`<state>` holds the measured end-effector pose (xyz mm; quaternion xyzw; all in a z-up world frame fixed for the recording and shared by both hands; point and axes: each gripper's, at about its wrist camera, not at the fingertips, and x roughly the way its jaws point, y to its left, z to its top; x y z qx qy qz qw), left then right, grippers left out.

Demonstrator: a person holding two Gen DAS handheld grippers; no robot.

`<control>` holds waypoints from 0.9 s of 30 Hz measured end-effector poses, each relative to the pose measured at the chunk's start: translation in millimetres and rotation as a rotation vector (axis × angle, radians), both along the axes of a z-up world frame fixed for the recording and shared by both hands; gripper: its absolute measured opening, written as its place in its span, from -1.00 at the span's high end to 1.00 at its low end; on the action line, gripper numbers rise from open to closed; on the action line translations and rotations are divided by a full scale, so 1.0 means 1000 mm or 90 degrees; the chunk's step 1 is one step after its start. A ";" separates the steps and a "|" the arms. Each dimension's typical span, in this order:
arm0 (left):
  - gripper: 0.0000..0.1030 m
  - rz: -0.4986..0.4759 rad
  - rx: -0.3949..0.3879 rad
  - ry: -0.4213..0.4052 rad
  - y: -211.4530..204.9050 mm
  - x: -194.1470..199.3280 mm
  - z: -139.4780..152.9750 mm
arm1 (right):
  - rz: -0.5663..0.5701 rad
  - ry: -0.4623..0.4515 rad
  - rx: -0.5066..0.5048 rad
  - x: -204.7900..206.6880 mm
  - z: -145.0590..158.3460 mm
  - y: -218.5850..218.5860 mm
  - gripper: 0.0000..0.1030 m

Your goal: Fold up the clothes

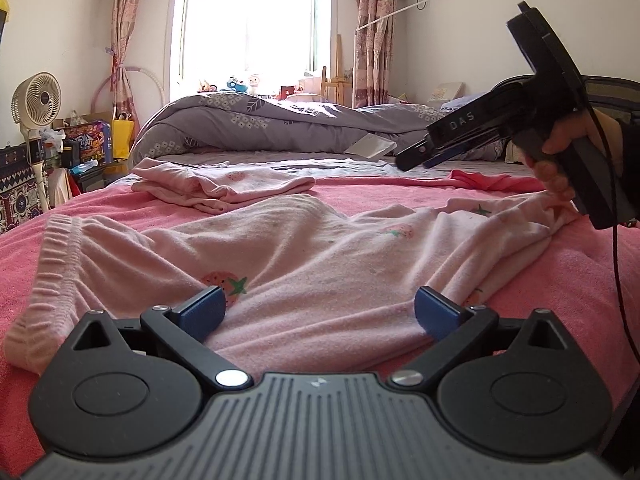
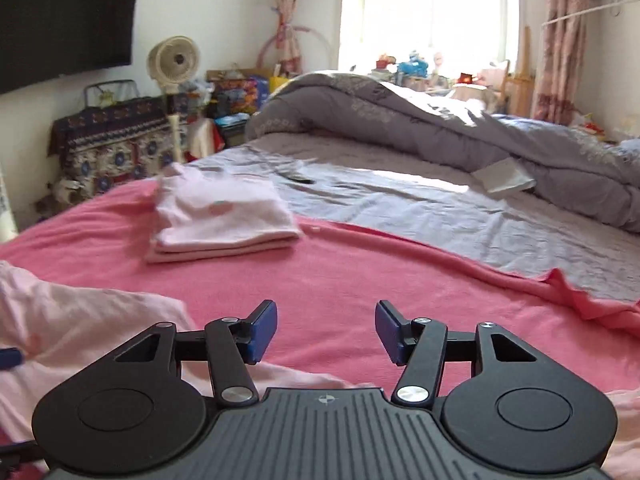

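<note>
Left tool agape, nothing gripped, over pink garment on bed; garment's long axis runs crosswise. Right tool agape, empty, at garment's right end; I judge left nearer waistband.

Two pink strawberry-print garments: one spread out near, one folded farther left. One pink blanket, one grey quilt far, one fan far left, two curtains.

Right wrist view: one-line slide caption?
Right gripper open over pink blanket, folded pink garment beyond.
</note>
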<state>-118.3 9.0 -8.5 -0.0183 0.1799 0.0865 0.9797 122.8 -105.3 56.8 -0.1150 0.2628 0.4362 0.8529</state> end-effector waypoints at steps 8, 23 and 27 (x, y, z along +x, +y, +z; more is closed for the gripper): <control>-1.00 -0.016 0.002 0.004 0.003 -0.010 -0.002 | 0.113 -0.027 -0.083 -0.051 -0.045 0.136 0.53; -0.97 0.127 -0.123 -0.117 0.046 -0.059 0.013 | -0.034 -0.060 -0.014 -0.095 -0.053 -0.079 -0.08; -0.97 0.144 -0.013 -0.053 0.027 -0.048 0.012 | 0.011 -0.164 -0.036 -0.126 -0.054 -0.090 -0.10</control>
